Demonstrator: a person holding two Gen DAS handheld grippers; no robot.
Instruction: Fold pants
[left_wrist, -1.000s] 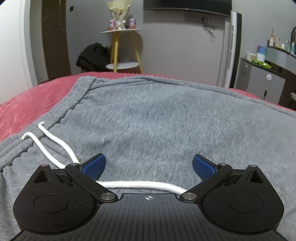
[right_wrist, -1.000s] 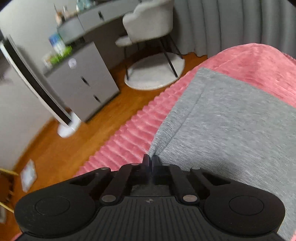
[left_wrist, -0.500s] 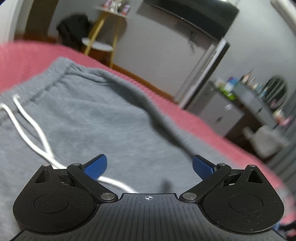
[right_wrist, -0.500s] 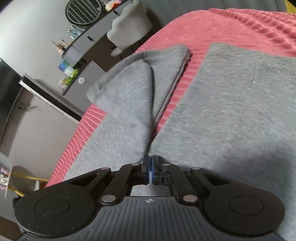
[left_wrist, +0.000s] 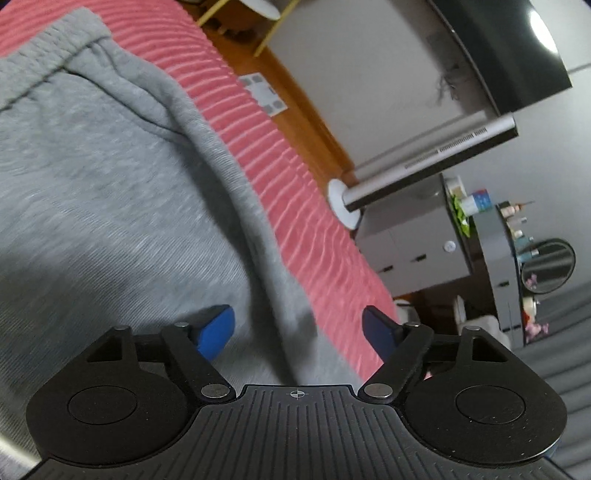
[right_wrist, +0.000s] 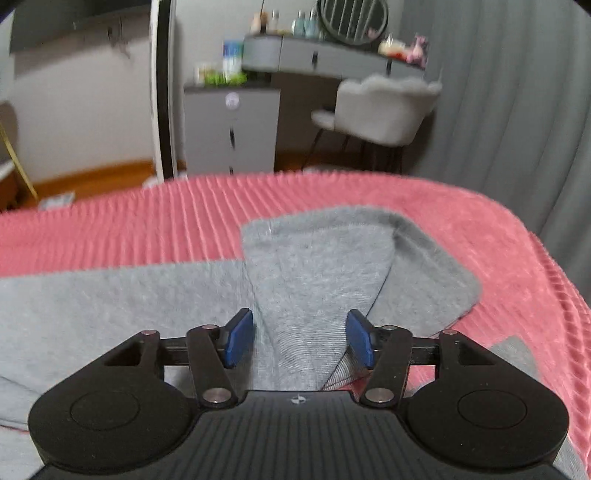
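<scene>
Grey sweatpants (left_wrist: 110, 203) lie on a pink ribbed bedspread (left_wrist: 295, 177), with the elastic waistband (left_wrist: 48, 55) at the upper left. My left gripper (left_wrist: 299, 328) hovers over the pants' side edge. Its jaws are closing with the fabric edge running between them, and the blue pads (left_wrist: 218, 328) are clear of the cloth. In the right wrist view a pant leg (right_wrist: 317, 266) lies folded back over the rest. My right gripper (right_wrist: 299, 339) sits over that fold with its jaws opening. Fabric lies between the pads but is not pinched.
The bedspread (right_wrist: 147, 229) ends at the bed's far edge, with wooden floor beyond. A white tower appliance (left_wrist: 424, 158), a grey cabinet (right_wrist: 229, 125), a padded chair (right_wrist: 380, 107), a dressing table with bottles and grey curtains (right_wrist: 517, 110) stand past the bed.
The left gripper has swung right and rolled from the drawstring area to the pants' side edge, and its jaws have narrowed. The right gripper was shut on the leg fabric and has now let go, jaws parted.
</scene>
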